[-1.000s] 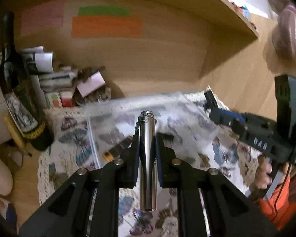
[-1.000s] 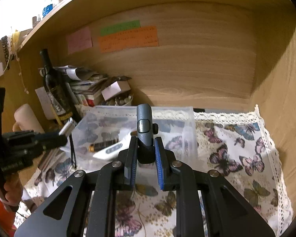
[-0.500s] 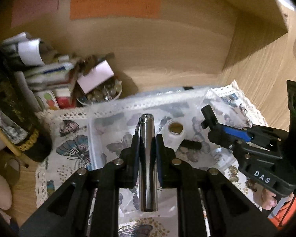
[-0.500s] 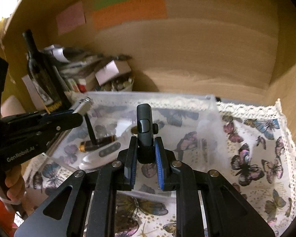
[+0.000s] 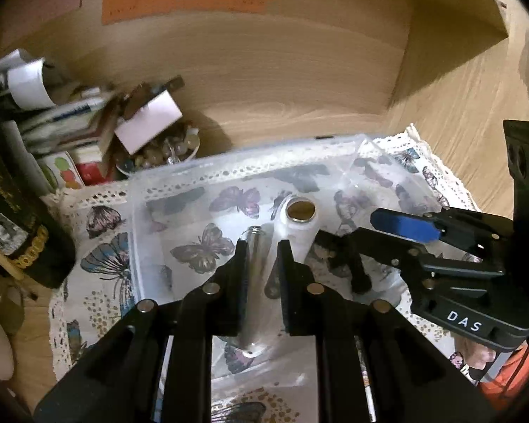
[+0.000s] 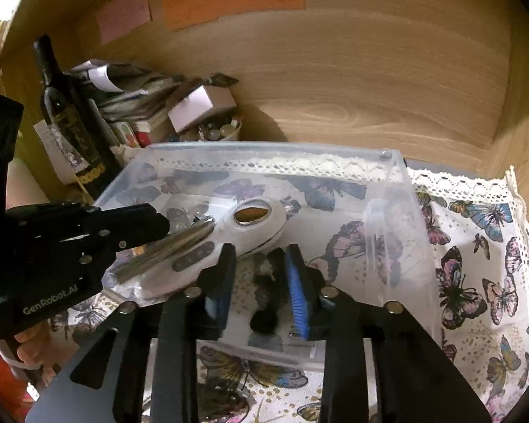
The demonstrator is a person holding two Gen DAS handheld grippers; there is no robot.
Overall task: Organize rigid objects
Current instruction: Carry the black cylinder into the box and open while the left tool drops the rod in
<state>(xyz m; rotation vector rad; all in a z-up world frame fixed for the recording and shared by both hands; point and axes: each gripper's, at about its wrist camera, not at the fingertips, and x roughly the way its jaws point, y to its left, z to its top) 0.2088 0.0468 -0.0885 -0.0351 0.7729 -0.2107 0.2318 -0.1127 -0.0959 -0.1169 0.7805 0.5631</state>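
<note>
- Closest to the right wrist lens: right gripper (image 6: pixel 261 257), jaws now spread wide and clamping nothing; half a second ago closed on a dark stubby object (image 6: pixel 264 317).
- Between those parted fingers: that dark object, now loose and low inside the clear plastic bin (image 6: pixel 264 148); outline smeared, exact shape hard to tell.
- Closest to the left wrist lens: left gripper (image 5: pixel 261 246), jaws narrow, gripping the metal cylinder (image 5: pixel 255 282) as before; a thin sliver of gap on the cylinder's right side, contact there not certain.
- Lower than a moment ago: both tools dipped further into the bin, with the cylinder over its floor.
- Seen from the right wrist view: cylinder a blurred streak sticking out of the left gripper's tip, lying across the white device (image 6: pixel 261 225).
- Just beyond both tools, inside the bin: white device with an oval window, lying flat; lower end hidden behind the left gripper's fingers in the left view.
- Under the bin: butterfly cloth (image 6: pixel 476 282) with a lace edge, showing through the clear floor.
- Left of the bin: dark wine bottle (image 6: pixel 63 116), upright; bowl of beads (image 6: pixel 222 130) and a stack of papers beside it, soft with motion blur.
- Farthest back, on the wooden wall: orange note (image 6: pixel 232 0), writing unreadable, top cropped by the frame.
</note>
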